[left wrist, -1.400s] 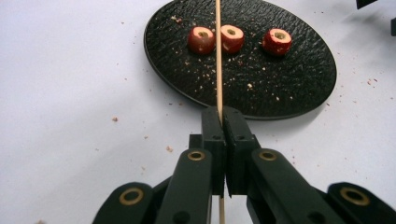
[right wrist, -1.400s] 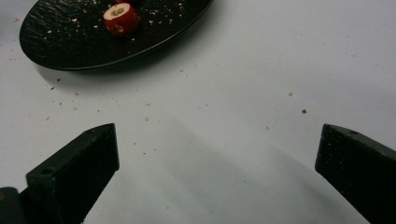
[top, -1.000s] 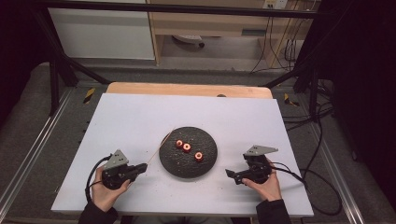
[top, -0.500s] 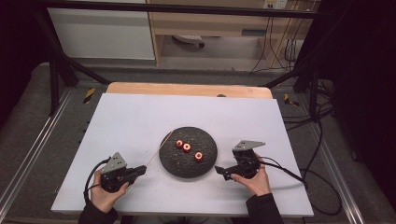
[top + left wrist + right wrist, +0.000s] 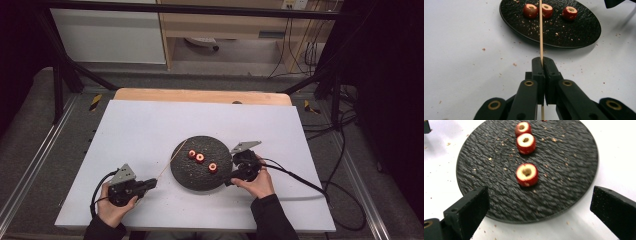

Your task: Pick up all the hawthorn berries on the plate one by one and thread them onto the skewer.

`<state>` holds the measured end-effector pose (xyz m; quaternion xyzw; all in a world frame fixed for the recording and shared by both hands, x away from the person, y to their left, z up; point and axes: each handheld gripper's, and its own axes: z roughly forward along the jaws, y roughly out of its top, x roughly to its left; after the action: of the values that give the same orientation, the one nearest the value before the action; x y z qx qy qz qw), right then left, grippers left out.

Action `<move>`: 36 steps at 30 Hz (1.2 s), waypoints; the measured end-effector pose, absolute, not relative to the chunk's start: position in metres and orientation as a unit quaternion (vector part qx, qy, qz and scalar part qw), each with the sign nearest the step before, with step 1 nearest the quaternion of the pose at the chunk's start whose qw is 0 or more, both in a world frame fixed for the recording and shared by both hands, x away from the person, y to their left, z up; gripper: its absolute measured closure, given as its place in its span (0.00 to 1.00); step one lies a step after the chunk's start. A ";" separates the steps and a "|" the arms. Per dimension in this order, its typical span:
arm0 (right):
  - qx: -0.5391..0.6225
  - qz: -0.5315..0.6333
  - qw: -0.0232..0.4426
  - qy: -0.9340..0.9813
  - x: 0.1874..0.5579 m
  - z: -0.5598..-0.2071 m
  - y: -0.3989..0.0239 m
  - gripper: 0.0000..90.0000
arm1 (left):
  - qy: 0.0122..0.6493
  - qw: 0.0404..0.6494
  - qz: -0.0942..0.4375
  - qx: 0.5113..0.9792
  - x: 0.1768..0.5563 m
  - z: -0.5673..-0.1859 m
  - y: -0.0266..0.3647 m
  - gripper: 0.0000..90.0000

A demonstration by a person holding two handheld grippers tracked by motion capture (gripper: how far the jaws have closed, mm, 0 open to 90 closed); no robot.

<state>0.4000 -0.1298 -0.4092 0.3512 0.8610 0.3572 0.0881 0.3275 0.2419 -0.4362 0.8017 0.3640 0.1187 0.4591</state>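
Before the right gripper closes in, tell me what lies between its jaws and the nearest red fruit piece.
Only bare, crumb-flecked black plate lies between the open right gripper and the nearest fruit piece, in the right gripper view.

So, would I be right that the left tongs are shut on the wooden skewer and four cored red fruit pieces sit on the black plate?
Not quite: the black plate holds three cored red fruit pieces, not four, as the right gripper view shows. The left tongs are indeed shut on the wooden skewer.

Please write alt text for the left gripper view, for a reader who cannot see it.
The left gripper is shut on a thin wooden skewer that points toward a black plate. The plate holds three cored red fruit pieces and sits on a white table scattered with crumbs.
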 end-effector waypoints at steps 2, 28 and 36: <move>0.347 0.353 0.087 0.865 0.401 -0.407 -0.126 0.06 | 0.363 0.458 0.118 0.802 0.328 -0.437 0.241 0.98; 0.269 0.216 0.021 0.938 0.444 -0.404 -0.073 0.51 | 0.355 0.451 0.118 0.810 0.328 -0.439 0.239 0.98; 0.261 0.195 0.009 0.945 0.449 -0.407 -0.069 0.63 | 0.355 0.449 0.118 0.812 0.328 -0.439 0.239 0.98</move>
<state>0.4491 -0.0687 -0.4073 0.2610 0.9453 0.1954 0.0094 0.3283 0.2387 -0.4389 0.8118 0.3547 0.1177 0.4486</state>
